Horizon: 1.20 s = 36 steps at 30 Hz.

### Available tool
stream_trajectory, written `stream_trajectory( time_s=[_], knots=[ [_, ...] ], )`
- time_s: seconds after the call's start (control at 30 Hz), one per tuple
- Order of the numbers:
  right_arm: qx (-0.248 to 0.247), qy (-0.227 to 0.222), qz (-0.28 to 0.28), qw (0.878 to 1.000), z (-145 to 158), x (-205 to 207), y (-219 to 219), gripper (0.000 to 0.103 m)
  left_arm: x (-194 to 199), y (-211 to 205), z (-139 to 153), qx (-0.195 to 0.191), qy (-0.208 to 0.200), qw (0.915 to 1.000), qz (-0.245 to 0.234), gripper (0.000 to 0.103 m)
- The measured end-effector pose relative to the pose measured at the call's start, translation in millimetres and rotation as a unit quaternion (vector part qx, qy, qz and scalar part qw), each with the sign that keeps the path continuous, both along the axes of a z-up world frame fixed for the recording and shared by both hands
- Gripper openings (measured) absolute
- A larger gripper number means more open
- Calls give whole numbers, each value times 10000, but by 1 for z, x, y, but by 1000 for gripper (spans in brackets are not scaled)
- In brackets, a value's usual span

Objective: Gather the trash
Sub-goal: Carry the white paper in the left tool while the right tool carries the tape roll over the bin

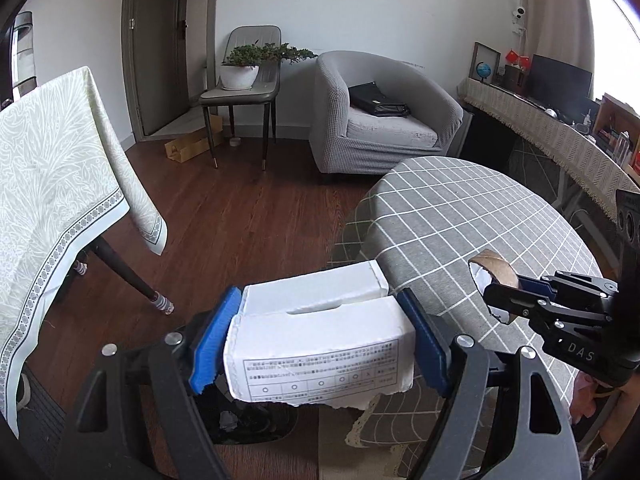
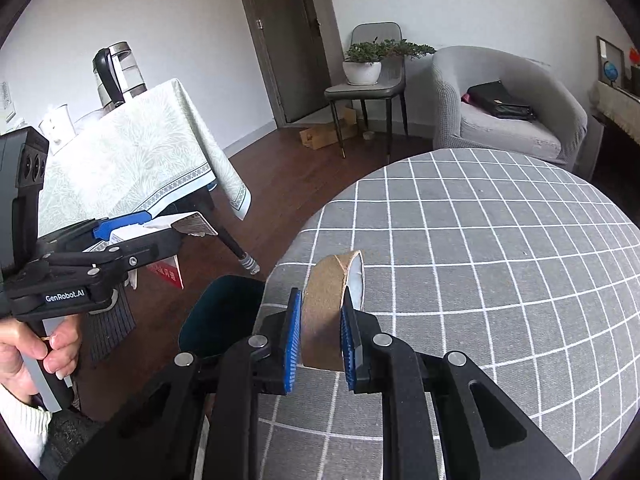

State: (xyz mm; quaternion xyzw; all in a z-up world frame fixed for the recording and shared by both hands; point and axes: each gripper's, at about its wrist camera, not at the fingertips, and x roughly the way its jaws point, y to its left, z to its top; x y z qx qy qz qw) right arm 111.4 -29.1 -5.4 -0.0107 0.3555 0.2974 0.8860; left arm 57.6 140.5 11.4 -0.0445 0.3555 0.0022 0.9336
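1. My left hand-held gripper [image 1: 320,344] is spread wide, blue pads pressed on both ends of a white box [image 1: 320,336]. The box's long axis runs across the jaws. Printed panel faces the camera; its lower edge is torn.
2. My right hand-held gripper [image 2: 320,340] is nearly closed, clamping a flattened cardboard tube [image 2: 332,308]. The tube's long axis points forward, away from the camera, in line with the fingers.
3. Both items are in the air, not resting on anything. The tube hangs over the near left edge of the checked table [image 2: 480,240]; the box sits just off that edge, above the floor [image 1: 240,220].
4. The bin [image 2: 220,312] is a dark opening on the floor beside the table, below and left of the tube in the right wrist view. In the left wrist view I see only dark liner under the box.
5. Judgement: the left hand is nearer, roughly above the bin. The right needs to shift left and down.
6. Judgement: drop the box first, then the tube.
7. Risk: the wide box may catch the rim.
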Motion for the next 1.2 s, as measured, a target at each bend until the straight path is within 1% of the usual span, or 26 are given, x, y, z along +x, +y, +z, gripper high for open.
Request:
stream_trajectory(
  time_s=[0.17, 0.3, 0.5, 0.63, 0.77, 0.87, 1.03, 1.1, 1.2],
  knots=[
    [79, 14, 190, 9998, 3, 3, 27, 18, -2, 35, -17, -14, 177, 9997, 166, 81],
    [94, 51, 333, 9994, 1, 6, 52, 18, -6, 61, -34, 50, 348, 9989, 299, 81],
    [48, 97, 686, 9976, -4, 5, 100, 18, -11, 91, -62, 115, 656, 9967, 462, 81],
    [-36, 170, 895, 9958, -12, 4, 125, 18, -12, 109, -78, -28, 855, 9950, 516, 81],
    [-66, 259, 1020, 9944, -20, 6, 144, 18, -16, 127, -95, -168, 1108, 9918, 616, 81],
    [-93, 324, 1072, 9937, -25, 8, 155, 18, -16, 136, -108, -185, 1275, 9894, 663, 81],
    [-103, 422, 1129, 9927, -32, 12, 171, 18, -15, 144, -132, -262, 1665, 9839, 603, 81],
    [-103, 454, 1163, 9921, -35, 13, 178, 18, -15, 146, -140, -227, 1778, 9819, 614, 82],
    [-92, 491, 1207, 9914, -38, 16, 191, 18, -15, 152, -149, -281, 1914, 9790, 640, 83]
  ],
)
